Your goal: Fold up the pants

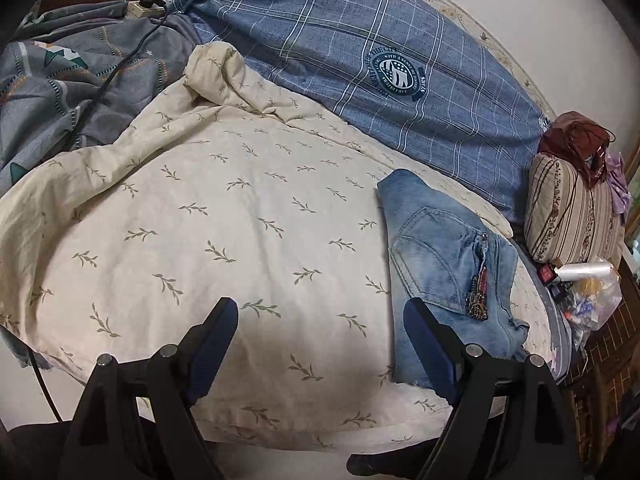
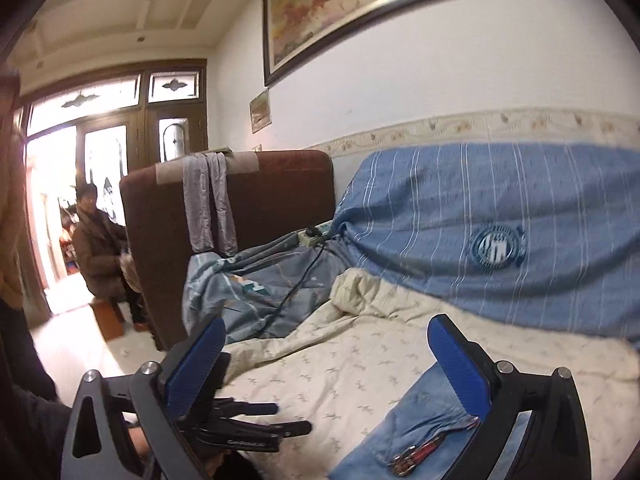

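**Jeans folded, both tools free**

My left tool gapes wide over the cream quilt, holding nothing. To its right the jeans lie folded into a compact bundle near the bed's right edge; I judge little remains. My right tool hangs open and empty. A striped pillow and plastic bag crowd the far right.

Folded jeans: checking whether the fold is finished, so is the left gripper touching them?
Apart. The left wrist view shows the left gripper open over the cream quilt, holding nothing; the folded jeans lie flat.
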`<state>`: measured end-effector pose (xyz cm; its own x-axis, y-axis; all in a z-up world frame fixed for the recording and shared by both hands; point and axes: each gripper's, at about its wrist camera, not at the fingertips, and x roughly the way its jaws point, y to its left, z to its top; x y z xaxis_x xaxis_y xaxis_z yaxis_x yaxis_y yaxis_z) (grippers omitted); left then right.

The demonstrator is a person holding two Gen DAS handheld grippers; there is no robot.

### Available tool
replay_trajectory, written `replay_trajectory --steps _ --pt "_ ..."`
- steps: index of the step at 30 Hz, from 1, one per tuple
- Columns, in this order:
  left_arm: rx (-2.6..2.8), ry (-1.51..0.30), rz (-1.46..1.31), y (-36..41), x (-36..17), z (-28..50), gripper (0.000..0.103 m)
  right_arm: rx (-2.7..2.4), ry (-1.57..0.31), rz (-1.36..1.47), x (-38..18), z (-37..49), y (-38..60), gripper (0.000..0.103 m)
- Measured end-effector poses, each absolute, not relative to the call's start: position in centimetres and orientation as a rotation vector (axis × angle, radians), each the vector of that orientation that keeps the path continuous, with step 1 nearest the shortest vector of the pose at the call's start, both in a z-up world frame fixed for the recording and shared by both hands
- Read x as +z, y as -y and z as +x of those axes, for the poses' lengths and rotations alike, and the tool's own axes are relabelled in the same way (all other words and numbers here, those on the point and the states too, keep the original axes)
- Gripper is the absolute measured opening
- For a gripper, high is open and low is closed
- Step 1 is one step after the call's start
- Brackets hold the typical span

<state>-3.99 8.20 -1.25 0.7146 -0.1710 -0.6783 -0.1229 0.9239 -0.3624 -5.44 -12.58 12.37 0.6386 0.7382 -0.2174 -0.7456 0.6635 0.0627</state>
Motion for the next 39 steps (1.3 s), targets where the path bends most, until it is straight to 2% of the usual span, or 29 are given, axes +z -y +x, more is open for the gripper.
replay_trajectory --steps 7,13,18,25,28,32,36,39 --pt "-0.026 -0.773 -0.403 -8.2 -1.3 -4.0 0.085 0.718 -0.049 -0.234 12.9 -9.0 10.9 0.102" --pt "-0.034 -0.775 -0.395 -7.8 -1.3 -3.7 0.085 0.71 -0.067 -0.265 12.1 -9.1 11.2 0.103" --pt "-0.079 -0.789 -0.418 -7.2 -1.2 -3.2 0.085 0.666 -0.329 -0.055 8.2 -4.2 16.8 0.103" --pt "-0.149 -0.867 -0.428 -5.2 -1.0 0.7 0.086 0.566 -0.79 0.515 -0.9 4.8 27.8 0.103" --pt "-0.089 -0.862 -0.334 -4.0 -0.3 1.8 0.086 0.544 -0.822 0.635 -2.3 5.7 29.8 0.103" --pt "0.034 -0.827 -0.135 -1.6 1.2 2.2 0.086 0.495 -0.767 0.484 -0.9 4.6 28.6 0.103" --pt "0.046 -0.823 -0.097 -0.1 2.1 2.3 0.086 0.49 -0.72 0.273 0.7 3.4 24.3 0.103" --pt "0.05 -0.803 -0.056 0.7 2.5 2.0 0.086 0.499 -0.75 0.161 0.0 3.4 21.4 0.103"
